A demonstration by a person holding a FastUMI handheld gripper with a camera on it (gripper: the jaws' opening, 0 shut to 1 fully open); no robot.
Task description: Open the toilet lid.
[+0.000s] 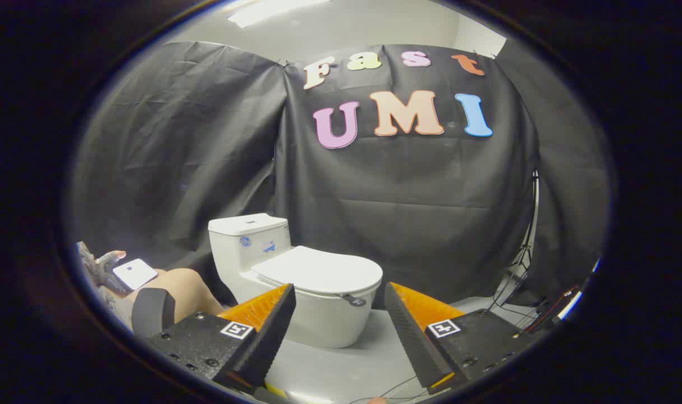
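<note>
The toilet lid (318, 269) lies flat and closed on the white toilet (296, 292), which stands on the grey floor (369, 365) against the black cloth wall, its tank (250, 238) at the back and its bowl turned toward me and a little to my right. From where I steer, the gripper (339, 311) has its 2 fingers (270, 331) spread wide apart with nothing between them, and the front of the bowl shows through the gap, beyond the tips and not touching them. I judge the fingers are held open like this so that the lid's front edge can pass between them once I close in. A small dark tab (353, 300) sticks out at the lid's front rim; it looks like a pull handle put there to give the fingers something to take, though I cannot tell its shape exactly. The approach has not yet reached the lid, so the task is at its start. To the left of the toilet a person's bare knee (186, 286) shows, with a gloved hand (106, 266) holding a phone (134, 273) just beside it, well clear of my path. Cables (517, 280) trail along the floor at the right by the wall, away from the bowl. My next move, as I see it, calls for going forward and down to the lid's front rim.
</note>
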